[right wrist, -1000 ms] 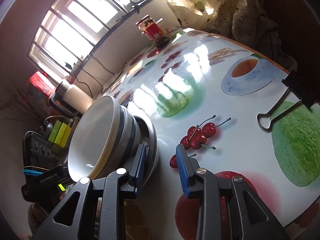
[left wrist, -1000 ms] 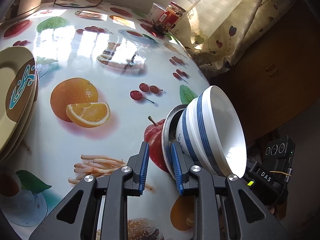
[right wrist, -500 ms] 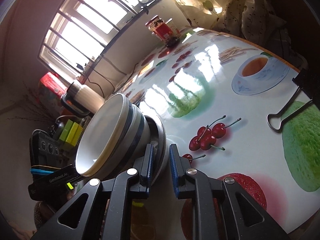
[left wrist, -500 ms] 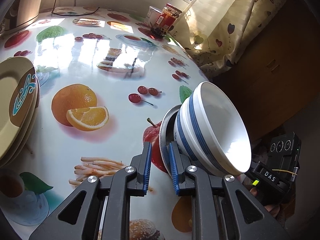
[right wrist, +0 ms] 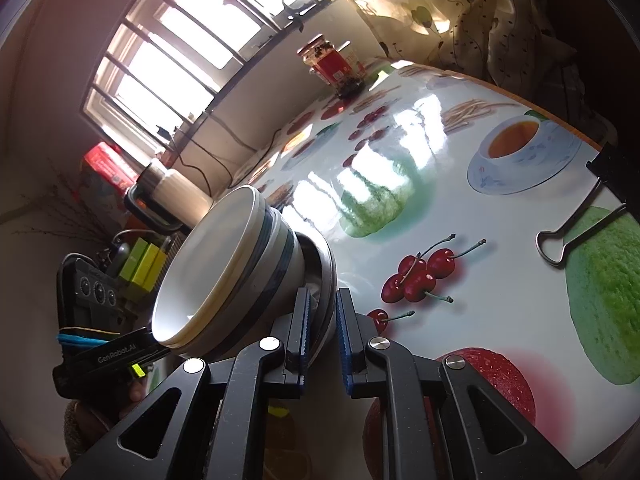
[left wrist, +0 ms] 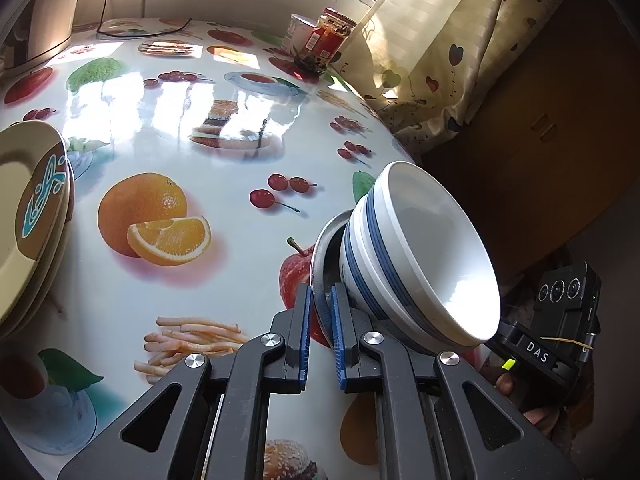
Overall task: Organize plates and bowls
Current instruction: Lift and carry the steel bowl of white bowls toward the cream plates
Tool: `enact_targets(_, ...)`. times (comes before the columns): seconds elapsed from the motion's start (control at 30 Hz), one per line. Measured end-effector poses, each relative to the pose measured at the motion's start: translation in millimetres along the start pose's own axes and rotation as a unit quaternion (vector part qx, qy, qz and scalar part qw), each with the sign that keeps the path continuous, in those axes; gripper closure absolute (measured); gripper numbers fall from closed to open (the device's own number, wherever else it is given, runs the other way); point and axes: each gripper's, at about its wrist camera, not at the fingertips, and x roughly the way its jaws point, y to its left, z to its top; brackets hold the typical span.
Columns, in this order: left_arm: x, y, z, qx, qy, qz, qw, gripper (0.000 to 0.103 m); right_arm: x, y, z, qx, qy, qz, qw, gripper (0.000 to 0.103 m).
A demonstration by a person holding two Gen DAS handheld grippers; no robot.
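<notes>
Two white bowls with blue stripes [left wrist: 420,256] sit nested in a shallow metal dish [left wrist: 320,264] near the table's edge. My left gripper [left wrist: 321,296] has the dish's rim between its blue pads, and its jaws are closing on it. From the opposite side, my right gripper [right wrist: 322,304] is shut on the rim of the same metal dish [right wrist: 326,268], with the bowls [right wrist: 224,276] just left of it. A stack of cream plates with a brown and teal pattern [left wrist: 32,208] lies at the far left of the table.
A red-labelled jar [left wrist: 328,46] and a white cup [left wrist: 298,32] stand at the table's far side by the curtain [left wrist: 432,52]. A kettle [right wrist: 172,196] stands at the back. A binder clip [right wrist: 580,224] grips the tablecloth's edge. A wooden cabinet [left wrist: 540,128] is beyond the table.
Both grippers' jaws have closed in from either side onto the metal dish's rim. Neither hand has shifted and the bowls stay in place.
</notes>
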Motion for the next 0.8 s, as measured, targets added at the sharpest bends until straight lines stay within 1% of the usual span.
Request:
enact_targets(0.13, -0.8, 0.8, -0.2, -0.003, 0.001, -0.004, 1.0, 0.093, -0.2, -0.1, -0.7, -0.001, -0.001, -0.001, 1.0, 0.09)
enact_targets(0.33, -0.5, -1.3, 0.2, -0.001, -0.002, 0.0, 1.0, 0.093, -0.4, -2.2, -2.0, 0.006, -0.002, 0.005, 1.0, 0.09)
enact_targets(0.5, -1.0, 2.3, -0.2, -0.013, -0.003, -0.011, 0.9998, 0.093, -0.7, -2.8, -2.1, 0.007, -0.005, 0.009, 1.0, 0.09)
enact_targets(0.8, -1.5, 3.5, -0.6, -0.015, -0.003, -0.014, 0.9998, 0.093, -2.1, -2.8, -2.8, 0.005, -0.007, 0.01, 1.0, 0.09)
